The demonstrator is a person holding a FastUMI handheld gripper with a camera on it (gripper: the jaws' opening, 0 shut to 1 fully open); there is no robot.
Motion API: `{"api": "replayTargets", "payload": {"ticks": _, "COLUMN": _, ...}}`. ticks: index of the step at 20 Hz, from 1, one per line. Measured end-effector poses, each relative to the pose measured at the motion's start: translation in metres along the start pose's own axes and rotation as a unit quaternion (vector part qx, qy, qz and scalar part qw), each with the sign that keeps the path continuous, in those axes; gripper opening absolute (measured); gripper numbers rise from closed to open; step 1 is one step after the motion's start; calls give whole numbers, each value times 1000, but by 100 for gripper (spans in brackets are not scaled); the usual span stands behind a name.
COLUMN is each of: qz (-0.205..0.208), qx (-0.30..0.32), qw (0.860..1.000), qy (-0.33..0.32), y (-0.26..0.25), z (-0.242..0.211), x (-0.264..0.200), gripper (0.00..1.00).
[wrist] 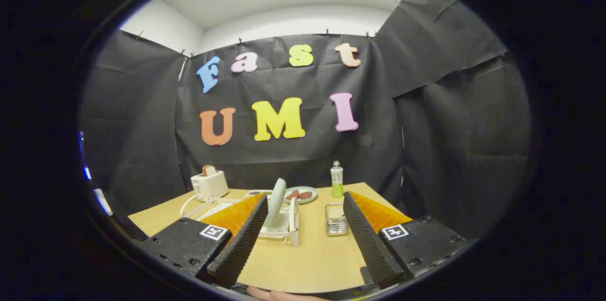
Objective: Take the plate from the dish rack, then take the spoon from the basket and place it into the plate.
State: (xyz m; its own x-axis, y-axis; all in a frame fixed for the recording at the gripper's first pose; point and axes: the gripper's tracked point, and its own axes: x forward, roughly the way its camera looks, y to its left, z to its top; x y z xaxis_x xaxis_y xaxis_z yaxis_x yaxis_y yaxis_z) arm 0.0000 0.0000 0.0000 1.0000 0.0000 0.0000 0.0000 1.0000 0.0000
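Note:
A pale plate (276, 200) stands on edge in the white dish rack (284, 225) on the wooden table (303, 258), just ahead of my left finger. To its right, beside my right finger, stands a small metal wire basket (336, 219); I cannot make out the spoon inside it. My gripper (303, 237) hovers above the near part of the table, open, with nothing between its fingers. The rack and basket lie beyond the fingertips.
A white toaster (209, 183) with a bread slice stands at the back left, its cable looping on the table. Behind the rack lies a second plate (301, 194) holding brown food. A green bottle (336, 179) stands at the back. Black cloth walls enclose the table.

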Motion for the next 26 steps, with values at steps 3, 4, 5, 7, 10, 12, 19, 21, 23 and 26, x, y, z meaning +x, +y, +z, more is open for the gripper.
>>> {"api": "replayTargets", "payload": {"ticks": 3, "qz": -3, "qx": 0, "qw": 1000, "qy": -3, "y": -7, "z": 1, "x": 0, "gripper": 100}}
{"api": "replayTargets", "payload": {"ticks": 4, "qz": -6, "qx": 2, "qw": 1000, "qy": -2, "y": -10, "z": -1, "x": -1, "gripper": 100}}
{"api": "replayTargets", "payload": {"ticks": 5, "qz": -7, "qx": 5, "qw": 1000, "qy": -1, "y": -13, "z": -1, "x": 0, "gripper": 100}}
{"api": "replayTargets", "payload": {"ticks": 7, "qz": -8, "qx": 9, "qw": 1000, "qy": 0, "y": -17, "z": -3, "x": 1, "gripper": 100}}
{"api": "replayTargets", "payload": {"ticks": 10, "qz": -14, "qx": 9, "qw": 1000, "qy": 0, "y": -23, "z": -3, "x": 1, "gripper": 100}}
{"api": "replayTargets", "payload": {"ticks": 12, "qz": -15, "qx": 10, "qw": 1000, "qy": -2, "y": -25, "z": 1, "x": 3, "gripper": 100}}
{"api": "replayTargets", "payload": {"ticks": 19, "qz": -7, "qx": -8, "qw": 1000, "qy": 9, "y": -23, "z": 15, "x": 34, "gripper": 100}}
{"api": "replayTargets", "payload": {"ticks": 21, "qz": 1, "qx": -6, "qw": 1000, "qy": 28, "y": -21, "z": 12, "x": 49, "gripper": 100}}
{"api": "replayTargets", "payload": {"ticks": 23, "qz": 9, "qx": -1, "qw": 999, "qy": 45, "y": -19, "z": 14, "x": 66, "gripper": 100}}
{"api": "replayTargets", "payload": {"ticks": 26, "qz": 19, "qx": -3, "qw": 997, "qy": 74, "y": -11, "z": 16, "x": 97, "gripper": 100}}
